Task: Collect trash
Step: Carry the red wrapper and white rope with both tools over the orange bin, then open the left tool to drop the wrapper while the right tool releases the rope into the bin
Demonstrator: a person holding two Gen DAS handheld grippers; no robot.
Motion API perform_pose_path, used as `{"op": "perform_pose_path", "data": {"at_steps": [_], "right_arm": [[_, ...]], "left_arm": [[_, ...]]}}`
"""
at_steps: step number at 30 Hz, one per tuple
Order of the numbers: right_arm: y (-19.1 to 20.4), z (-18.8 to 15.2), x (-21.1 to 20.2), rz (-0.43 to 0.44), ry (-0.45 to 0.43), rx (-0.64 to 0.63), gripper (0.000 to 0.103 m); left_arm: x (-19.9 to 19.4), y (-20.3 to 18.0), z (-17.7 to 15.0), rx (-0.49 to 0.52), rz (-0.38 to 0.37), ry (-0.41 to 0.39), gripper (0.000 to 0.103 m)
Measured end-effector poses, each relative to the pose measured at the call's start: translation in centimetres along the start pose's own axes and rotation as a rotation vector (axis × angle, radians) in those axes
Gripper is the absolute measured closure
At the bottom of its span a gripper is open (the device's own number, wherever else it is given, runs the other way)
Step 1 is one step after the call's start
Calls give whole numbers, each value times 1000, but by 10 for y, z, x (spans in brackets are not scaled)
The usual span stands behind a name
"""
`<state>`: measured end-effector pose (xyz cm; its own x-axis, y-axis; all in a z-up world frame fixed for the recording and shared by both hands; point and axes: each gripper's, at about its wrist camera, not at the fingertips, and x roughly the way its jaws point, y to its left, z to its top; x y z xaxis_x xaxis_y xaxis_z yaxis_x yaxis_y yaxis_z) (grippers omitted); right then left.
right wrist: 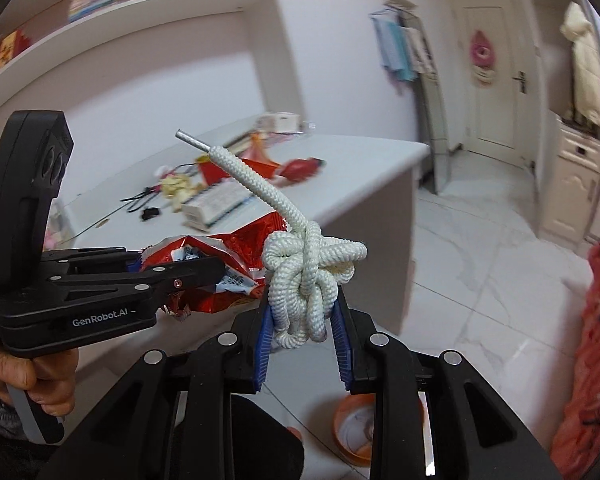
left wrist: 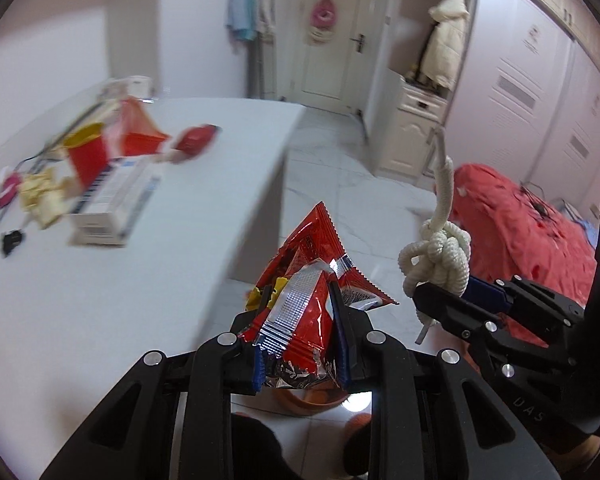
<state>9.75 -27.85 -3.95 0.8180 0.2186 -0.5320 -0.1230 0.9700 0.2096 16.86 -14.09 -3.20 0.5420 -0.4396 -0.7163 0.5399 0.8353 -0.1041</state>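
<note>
The room is bright with soft, even indoor light and only faint shadows. Both views bulge like a fishbowl, with dark corners and bent walls. The clutter on the white table is smeared with motion blur. A glare patch shines on the glossy floor tiles. The near wrapper and rope look sharp.

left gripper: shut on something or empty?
Shut on a wrapper. The left gripper has its blue pads pressed against both sides of the crumpled red wrapper, which sticks up from between them, off the table.
</note>
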Motion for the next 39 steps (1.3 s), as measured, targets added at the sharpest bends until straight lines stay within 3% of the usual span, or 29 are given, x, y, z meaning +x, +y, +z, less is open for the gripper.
{"op": "perform_pose_path", "data": {"at_steps": [5, 10, 16, 24, 32, 34, 36, 39], "right_arm": [[-48, -34, 1, -77, 38, 128, 75], [-86, -61, 11, -148, 79, 201, 75], [-117, -82, 37, -166, 148, 274, 75], [-143, -103, 62, -187, 218, 330, 75], [-154, -116, 81, -190, 265, 348, 75], [-156, -118, 84, -189, 272, 352, 75], [-156, -119, 86, -188, 280, 356, 75], [-157, -119, 90, -188, 287, 357, 75]], "left_arm": [[50, -36, -3, 56, -91, 69, 75], [101, -55, -12, 91, -125, 137, 75], [162, -55, -31, 64, -169, 233, 75], [228, -45, -59, 35, -162, 370, 75], [260, -51, -67, 75, -140, 430, 54], [263, -50, -66, 77, -133, 425, 37], [264, -49, -66, 79, -134, 416, 30], [265, -48, -66, 95, -115, 411, 29]]}}
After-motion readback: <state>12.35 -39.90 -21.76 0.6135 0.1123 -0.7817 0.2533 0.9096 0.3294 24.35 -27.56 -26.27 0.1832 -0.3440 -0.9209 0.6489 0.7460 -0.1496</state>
